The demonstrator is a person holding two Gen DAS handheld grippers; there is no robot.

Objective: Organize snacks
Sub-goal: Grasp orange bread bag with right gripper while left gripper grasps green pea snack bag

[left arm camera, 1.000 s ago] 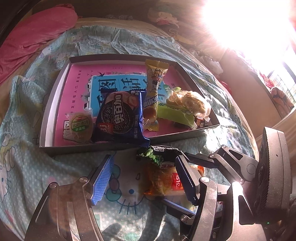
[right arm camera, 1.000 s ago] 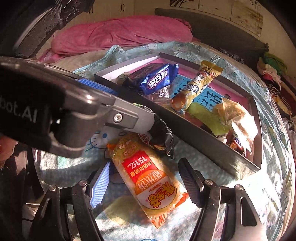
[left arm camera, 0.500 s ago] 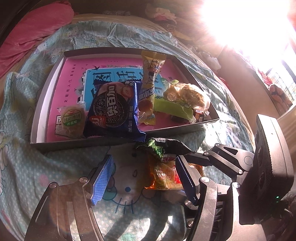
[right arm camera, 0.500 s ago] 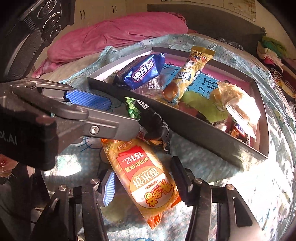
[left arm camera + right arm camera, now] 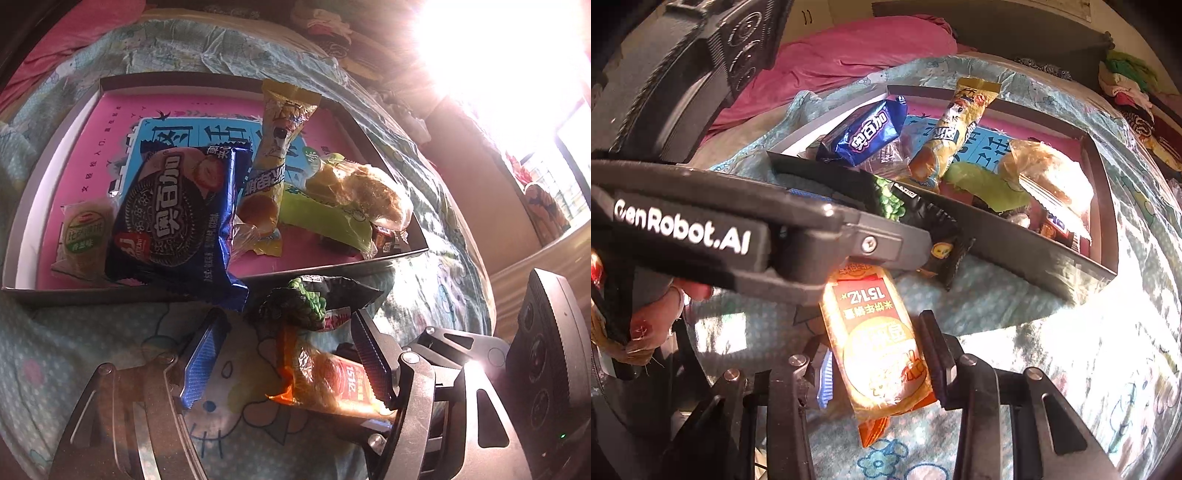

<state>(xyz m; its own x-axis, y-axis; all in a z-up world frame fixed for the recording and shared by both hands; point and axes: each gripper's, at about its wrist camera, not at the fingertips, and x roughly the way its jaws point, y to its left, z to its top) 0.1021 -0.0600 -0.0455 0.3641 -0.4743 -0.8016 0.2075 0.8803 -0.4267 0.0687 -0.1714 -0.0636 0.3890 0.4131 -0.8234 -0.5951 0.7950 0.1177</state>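
Snacks mostly lie in the shallow tray (image 5: 22, 221) on the bed (image 5: 1108, 350): a blue cookie pack (image 5: 173, 218), a yellow bar (image 5: 277, 147), a bun (image 5: 369, 192). On the bedspread just outside its near wall lie a dark pea packet (image 5: 314, 299) and an orange biscuit pack (image 5: 879, 343). Right tongs (image 5: 875, 358) have just been closing and seem to pinch the biscuit pack, glare blurring contact. Left tongs (image 5: 288, 350) stand spread
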